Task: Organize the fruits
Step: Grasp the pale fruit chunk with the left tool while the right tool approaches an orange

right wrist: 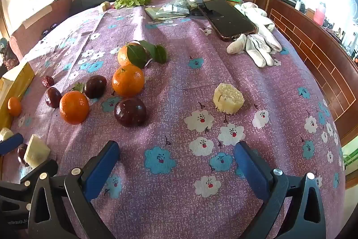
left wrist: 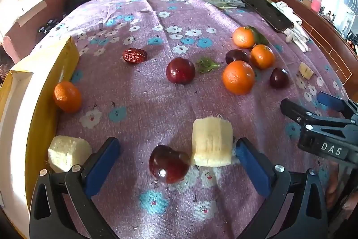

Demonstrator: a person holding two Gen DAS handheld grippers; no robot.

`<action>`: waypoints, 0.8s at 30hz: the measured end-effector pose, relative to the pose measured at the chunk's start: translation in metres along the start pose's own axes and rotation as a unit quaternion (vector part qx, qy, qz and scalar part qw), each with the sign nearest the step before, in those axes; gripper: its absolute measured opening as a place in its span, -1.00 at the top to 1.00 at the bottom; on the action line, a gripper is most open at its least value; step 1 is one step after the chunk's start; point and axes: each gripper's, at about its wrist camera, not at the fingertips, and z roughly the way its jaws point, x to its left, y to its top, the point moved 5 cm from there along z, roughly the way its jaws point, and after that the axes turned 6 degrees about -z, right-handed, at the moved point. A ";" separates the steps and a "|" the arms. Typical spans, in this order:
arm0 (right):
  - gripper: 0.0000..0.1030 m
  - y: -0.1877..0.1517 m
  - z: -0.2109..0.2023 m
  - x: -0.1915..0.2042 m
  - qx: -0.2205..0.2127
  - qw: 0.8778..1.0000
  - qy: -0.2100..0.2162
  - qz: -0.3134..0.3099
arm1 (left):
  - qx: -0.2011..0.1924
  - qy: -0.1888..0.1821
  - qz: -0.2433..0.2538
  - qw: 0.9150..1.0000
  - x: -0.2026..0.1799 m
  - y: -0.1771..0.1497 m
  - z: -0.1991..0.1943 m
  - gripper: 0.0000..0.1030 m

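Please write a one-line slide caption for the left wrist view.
Open left gripper poised over a dark red plum beside a pale cane chunk on the floral tablecloth.

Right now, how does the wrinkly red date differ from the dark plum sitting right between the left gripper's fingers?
The date is small, oval and wrinkled with a dull skin; the plum is bigger, rounder, smooth and shiny. The date lies alone farther up the cloth, while the plum sits between the open fingers of the left hand-held gripper, right beside a pale cut chunk. Both are dark red and rest on the flowered tablecloth.
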 end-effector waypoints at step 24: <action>-1.00 0.004 0.003 -0.003 0.001 1.000 0.002 0.004 | -0.008 -0.009 0.014 1.000 -0.001 -0.008 -0.009 -1.00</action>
